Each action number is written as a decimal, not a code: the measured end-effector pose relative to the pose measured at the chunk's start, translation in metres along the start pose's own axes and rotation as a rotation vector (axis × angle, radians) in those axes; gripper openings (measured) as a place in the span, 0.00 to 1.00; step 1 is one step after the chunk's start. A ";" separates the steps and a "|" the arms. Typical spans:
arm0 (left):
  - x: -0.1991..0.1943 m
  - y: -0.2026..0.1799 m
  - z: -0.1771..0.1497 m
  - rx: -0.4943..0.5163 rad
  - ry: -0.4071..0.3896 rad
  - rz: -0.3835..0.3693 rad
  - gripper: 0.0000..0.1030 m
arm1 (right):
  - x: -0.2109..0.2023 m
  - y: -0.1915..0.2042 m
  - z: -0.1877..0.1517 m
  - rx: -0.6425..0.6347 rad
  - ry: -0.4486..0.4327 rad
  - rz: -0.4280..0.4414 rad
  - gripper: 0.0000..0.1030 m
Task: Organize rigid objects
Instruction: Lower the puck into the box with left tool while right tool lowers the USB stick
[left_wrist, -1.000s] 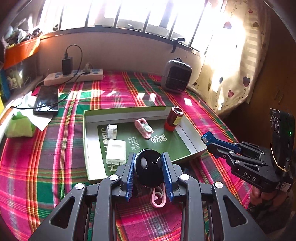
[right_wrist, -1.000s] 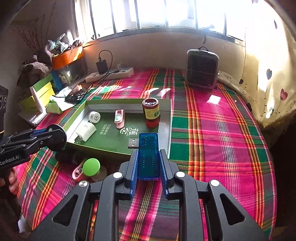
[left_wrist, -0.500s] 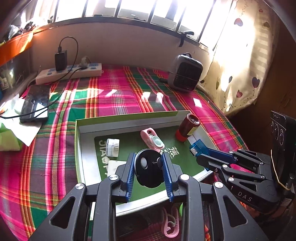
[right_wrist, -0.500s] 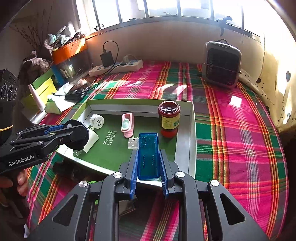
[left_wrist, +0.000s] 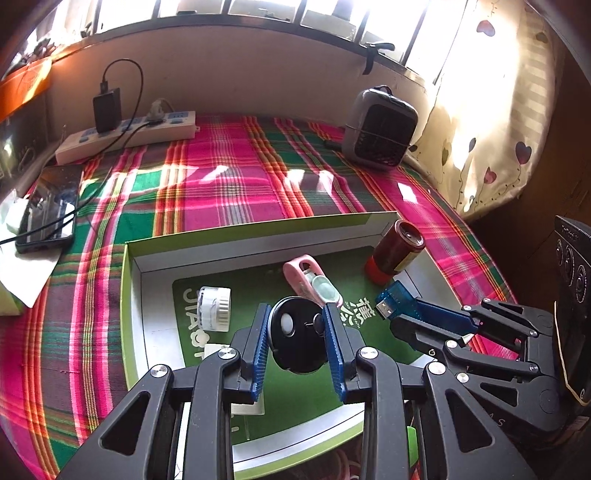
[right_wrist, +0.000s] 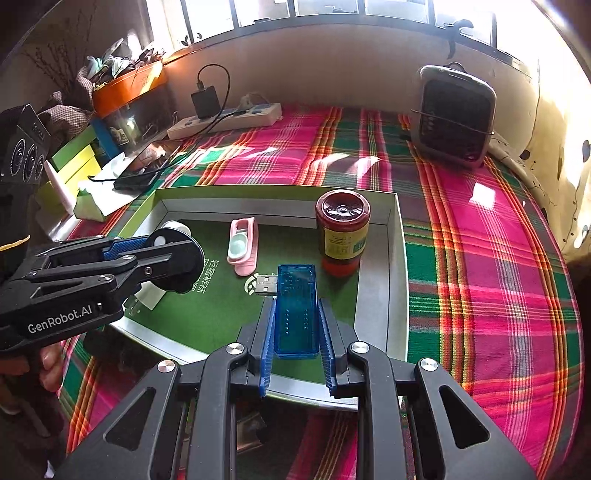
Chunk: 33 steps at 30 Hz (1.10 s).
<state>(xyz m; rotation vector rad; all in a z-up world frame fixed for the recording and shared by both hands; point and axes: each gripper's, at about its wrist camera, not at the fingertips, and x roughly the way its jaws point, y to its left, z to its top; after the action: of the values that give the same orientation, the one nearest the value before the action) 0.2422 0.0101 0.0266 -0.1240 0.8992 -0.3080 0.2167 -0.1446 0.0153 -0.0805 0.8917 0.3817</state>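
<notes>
Left hand-held gripper (left_wrist: 295, 334) clamps black disc (left_wrist: 297, 334) by its rim; right hand-held gripper (right_wrist: 295, 325) pinches blue USB stick (right_wrist: 297, 310) sidewalls. Both look light, stiff, slick.

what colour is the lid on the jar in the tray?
Dark red, on the short labelled jar standing in the green tray. The right wrist view shows it best.

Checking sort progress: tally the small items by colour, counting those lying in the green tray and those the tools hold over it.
White: 2, cap, charger
Pink: 1, clip
Red: 1, jar
Black: 1, disc, left tool
Blue: 1, USB stick, right tool
Total: 6
</notes>
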 end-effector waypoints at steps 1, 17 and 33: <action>0.002 0.000 0.000 0.001 0.005 0.003 0.27 | 0.001 0.000 0.000 -0.001 0.001 -0.001 0.22; 0.021 -0.004 0.001 0.029 0.046 0.025 0.27 | 0.009 -0.001 -0.002 -0.012 0.015 -0.024 0.22; 0.022 -0.005 0.001 0.024 0.047 0.030 0.27 | 0.011 -0.003 -0.003 -0.005 0.017 -0.029 0.22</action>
<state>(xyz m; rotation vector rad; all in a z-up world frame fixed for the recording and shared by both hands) 0.2549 -0.0017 0.0121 -0.0810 0.9425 -0.2944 0.2217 -0.1448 0.0042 -0.1011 0.9055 0.3562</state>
